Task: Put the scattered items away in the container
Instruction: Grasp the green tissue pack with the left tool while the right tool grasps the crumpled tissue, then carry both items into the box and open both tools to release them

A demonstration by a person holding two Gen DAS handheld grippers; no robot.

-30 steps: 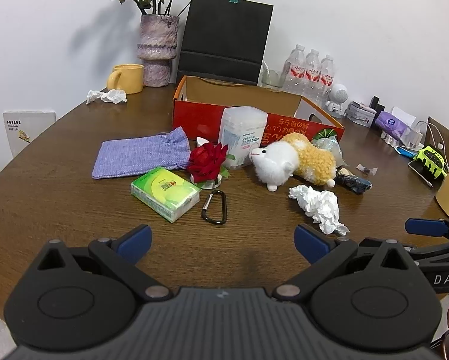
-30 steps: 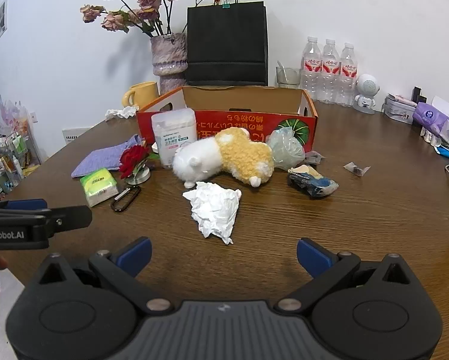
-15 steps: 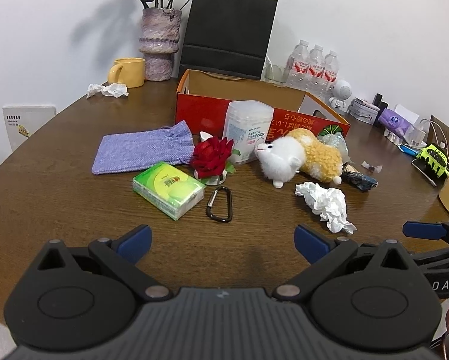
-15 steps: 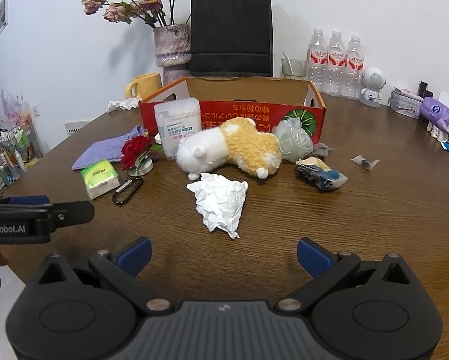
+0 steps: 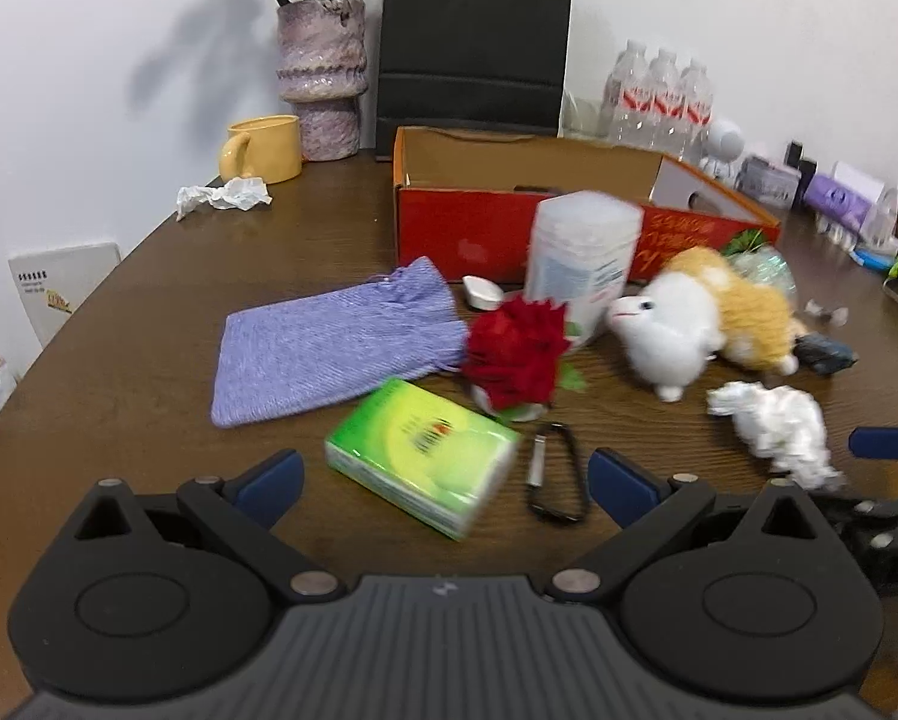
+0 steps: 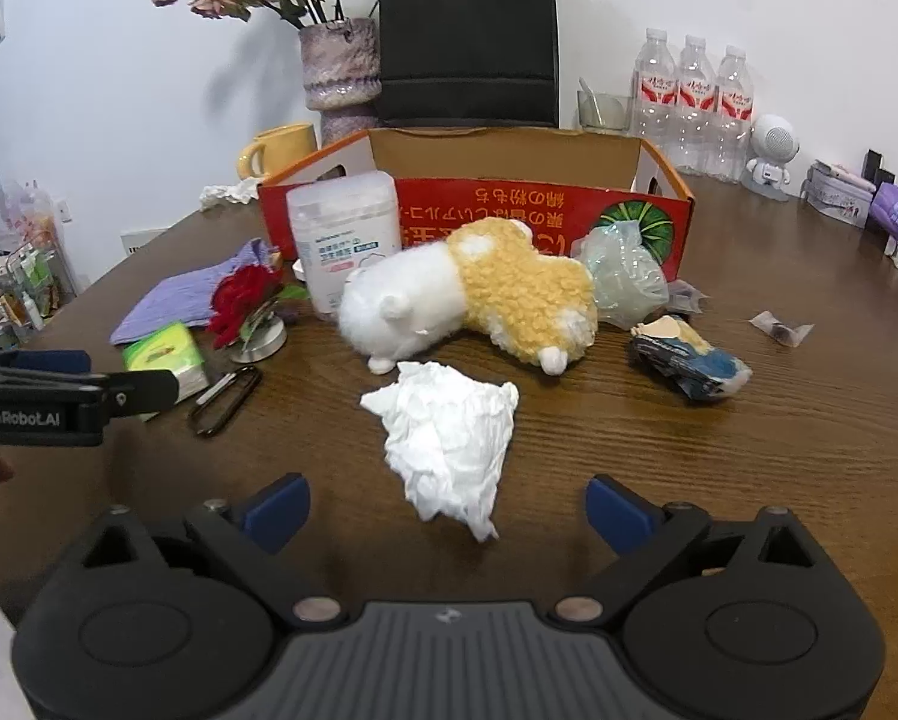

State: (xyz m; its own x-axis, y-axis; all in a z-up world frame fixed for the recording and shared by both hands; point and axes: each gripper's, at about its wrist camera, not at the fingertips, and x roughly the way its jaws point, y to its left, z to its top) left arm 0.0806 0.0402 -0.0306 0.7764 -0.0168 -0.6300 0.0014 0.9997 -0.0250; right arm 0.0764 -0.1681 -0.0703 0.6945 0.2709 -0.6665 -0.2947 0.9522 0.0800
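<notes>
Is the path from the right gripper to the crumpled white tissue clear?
Yes. The right gripper, its jaws closing with nothing between them yet, faces the crumpled white tissue directly; only bare table lies between them.

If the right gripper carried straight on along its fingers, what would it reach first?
Most likely the crumpled white tissue, lying on the table centred just ahead of the right gripper, whose jaws are closing with nothing yet between the pads. The plush toy lies beyond it.
</notes>
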